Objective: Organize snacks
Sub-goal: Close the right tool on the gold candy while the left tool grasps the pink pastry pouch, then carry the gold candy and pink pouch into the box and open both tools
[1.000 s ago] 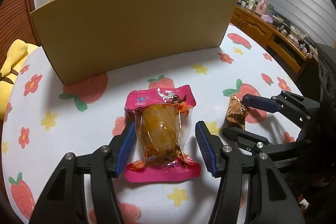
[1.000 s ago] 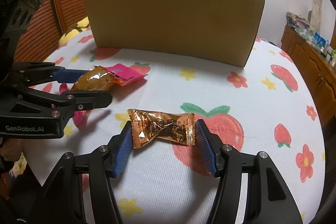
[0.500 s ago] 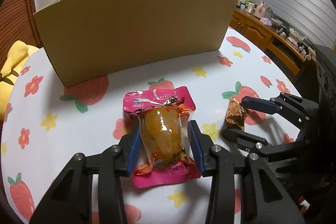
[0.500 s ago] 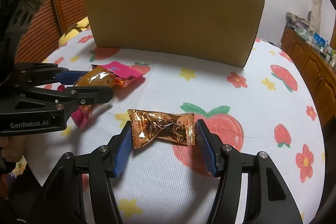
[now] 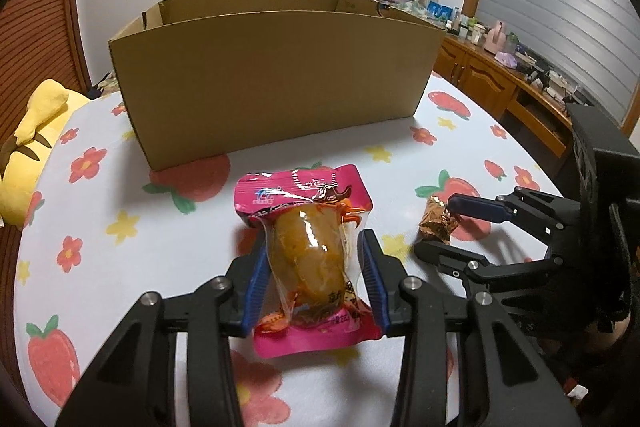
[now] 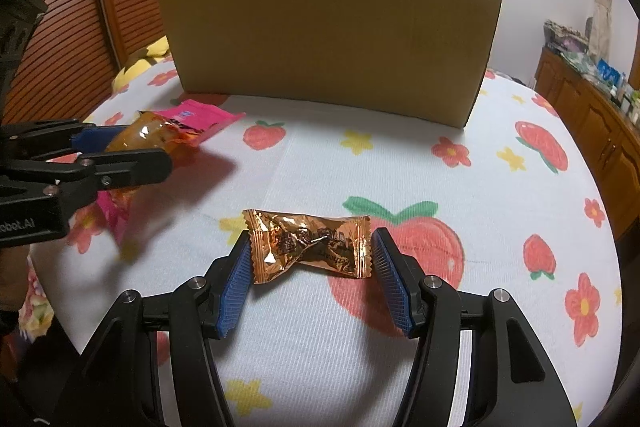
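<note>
Left tool (image 5: 314, 279) clamping pink snack pouch (image 5: 308, 255), right tool (image 6: 312, 281) wide around gold candy (image 6: 308, 247), cardboard box (image 5: 276, 79) behind

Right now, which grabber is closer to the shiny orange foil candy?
Right. The right gripper straddles the orange foil candy lying on the table; the left gripper is off beside it, clamped on the pink snack pouch.

We see the box (image 5: 276, 75) at the worktop's (image 5: 180, 239) back. Pouch (image 5: 308, 251) sits in front of it, between left gripper (image 5: 316, 287) pads; candy (image 6: 308, 247) lies right of pouch, between right gripper (image 6: 312, 283) pads.
</note>
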